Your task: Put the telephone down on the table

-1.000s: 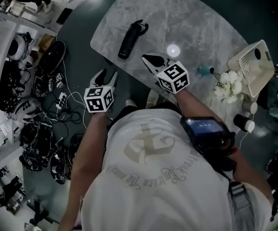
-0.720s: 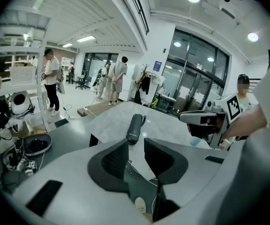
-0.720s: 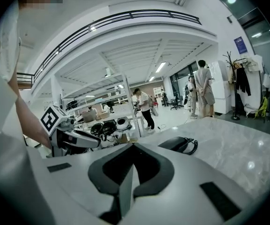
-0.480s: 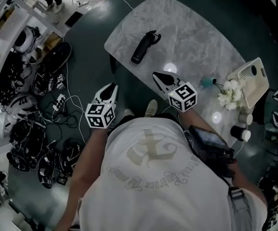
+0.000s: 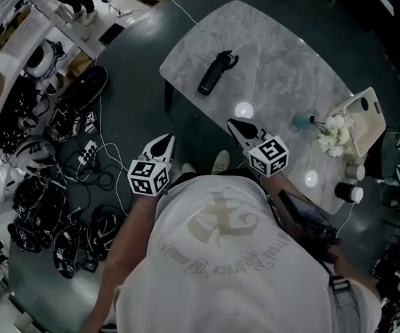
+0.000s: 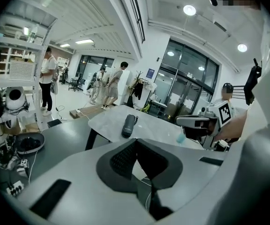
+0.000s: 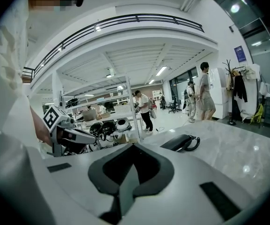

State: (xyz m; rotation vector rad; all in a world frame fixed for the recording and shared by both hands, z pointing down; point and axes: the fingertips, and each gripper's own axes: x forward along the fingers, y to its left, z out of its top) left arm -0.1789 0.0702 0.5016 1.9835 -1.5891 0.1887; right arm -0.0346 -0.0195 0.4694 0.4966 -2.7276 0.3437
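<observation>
- Your left gripper (image 5: pixel 165 139) had its jaws spread a second ago. They have just been closing and now meet, with nothing between them.
- You have drawn that gripper back from the near corner of the table (image 5: pixel 283 61). It now hangs over the dark floor (image 5: pixel 134 113), farther from the table edge than before.
- Your right gripper (image 5: pixel 236 123) has pulled away from the telephone (image 5: pixel 213 73). It was just beside the handset's near end, and now a wider stretch of bare tabletop lies between them.
- In the head view the table has slid up and to the right and looks smaller.
</observation>
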